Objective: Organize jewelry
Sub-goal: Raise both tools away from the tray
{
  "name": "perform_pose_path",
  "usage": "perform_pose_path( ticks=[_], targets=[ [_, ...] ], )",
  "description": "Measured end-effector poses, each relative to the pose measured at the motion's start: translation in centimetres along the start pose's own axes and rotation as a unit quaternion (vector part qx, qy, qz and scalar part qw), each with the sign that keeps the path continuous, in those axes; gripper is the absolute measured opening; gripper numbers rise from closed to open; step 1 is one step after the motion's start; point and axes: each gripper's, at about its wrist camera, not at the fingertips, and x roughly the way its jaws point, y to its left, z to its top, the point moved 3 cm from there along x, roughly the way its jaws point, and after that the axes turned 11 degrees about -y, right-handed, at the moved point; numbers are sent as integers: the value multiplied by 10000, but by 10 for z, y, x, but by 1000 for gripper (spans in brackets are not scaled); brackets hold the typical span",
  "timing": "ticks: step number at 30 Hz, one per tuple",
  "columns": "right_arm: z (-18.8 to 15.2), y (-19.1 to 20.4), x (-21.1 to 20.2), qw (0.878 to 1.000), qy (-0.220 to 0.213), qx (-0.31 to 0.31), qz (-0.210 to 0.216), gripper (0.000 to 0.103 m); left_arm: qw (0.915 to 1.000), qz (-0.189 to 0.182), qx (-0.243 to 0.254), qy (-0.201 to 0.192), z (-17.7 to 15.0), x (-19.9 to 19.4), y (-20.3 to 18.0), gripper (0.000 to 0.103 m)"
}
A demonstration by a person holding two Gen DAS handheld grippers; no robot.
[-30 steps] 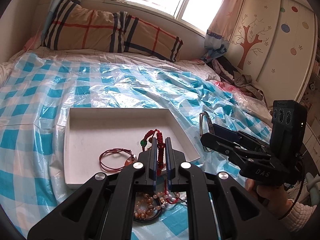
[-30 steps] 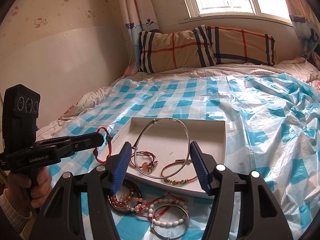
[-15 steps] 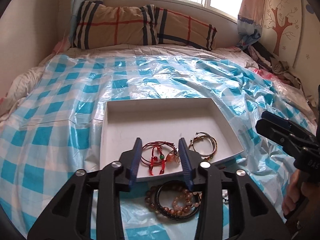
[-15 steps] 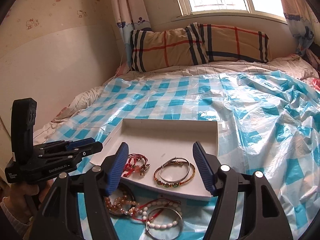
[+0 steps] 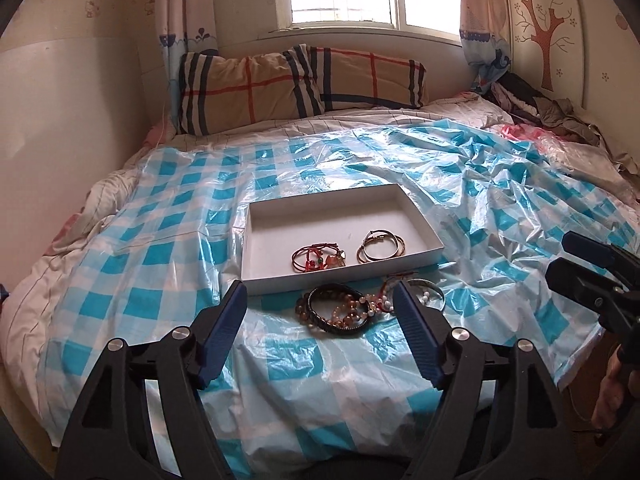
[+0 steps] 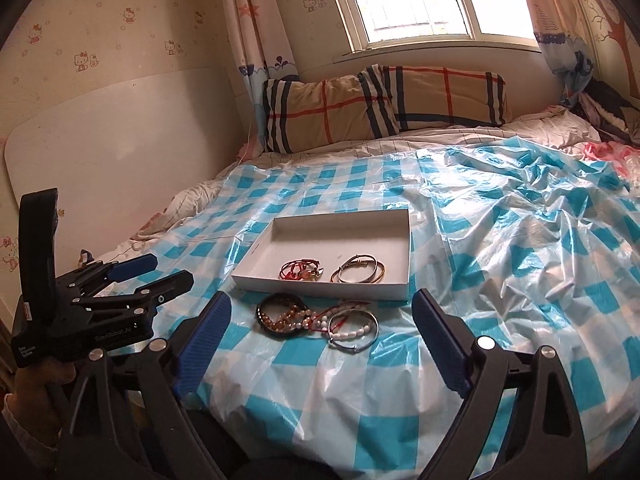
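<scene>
A shallow white tray lies on the bed's blue checked plastic sheet. Inside it lie red cord bracelets and metal bangles. In front of the tray lies a heap of bead and pearl bracelets with a silver bangle. My left gripper is open and empty, pulled back from the heap. My right gripper is open and empty, also back near the bed's front edge. Each gripper also shows in the other's view, the left one and the right one.
Plaid pillows lie at the head of the bed under a window. A wall runs along the left side. Crumpled clothes lie at the far right, beside a wardrobe with a tree picture.
My left gripper opened and dropped the red cord bracelet into the tray. The large silver hoop now lies in the tray. Both grippers pulled back from the tray toward the bed's front edge.
</scene>
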Motion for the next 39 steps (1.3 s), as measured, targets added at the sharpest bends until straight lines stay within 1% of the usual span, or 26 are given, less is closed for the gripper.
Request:
perform_pose_path(
  ticks=[2, 6, 8, 12, 19, 25, 29, 34, 36, 39],
  targets=[
    [-5, 1, -9, 10000, 31, 36, -33, 88, 10000, 27, -4, -37, -2, -13, -1, 75],
    [-14, 5, -23, 9999, 104, 49, -61, 90, 9998, 94, 145, -97, -6, -34, -6, 77],
    [-19, 7, -29, 9999, 132, 58, -70, 91, 9996, 123, 189, -157, -7, -45, -7, 80],
    [-25, 9, -39, 9998, 178, 88, -94, 92, 9995, 142, 187, -232, -6, -61, -8, 83],
    [-27, 15, -60, 9998, 147, 58, -118, 95, 9989, 187, 258, -348, -6, -86, -11, 87],
    [-24, 21, -76, 9999, 90, 8, -127, 95, 9982, 240, 294, -469, -4, -105, -8, 93],
    [-21, 22, -90, 9999, 11, -42, -151, 95, 9983, 320, 241, -429, -8, -112, 1, 95],
    [-16, 20, -103, 9998, -114, -102, -134, 95, 9981, 508, 110, -331, -11, -117, 25, 95],
    [-16, 18, -106, 9997, -115, -149, -154, 95, 9982, 532, 13, -263, -10, -114, 36, 95],
    [-19, 10, -101, 9995, -34, -191, -264, 95, 9986, 508, -116, -87, -13, -98, 50, 95]
  ],
)
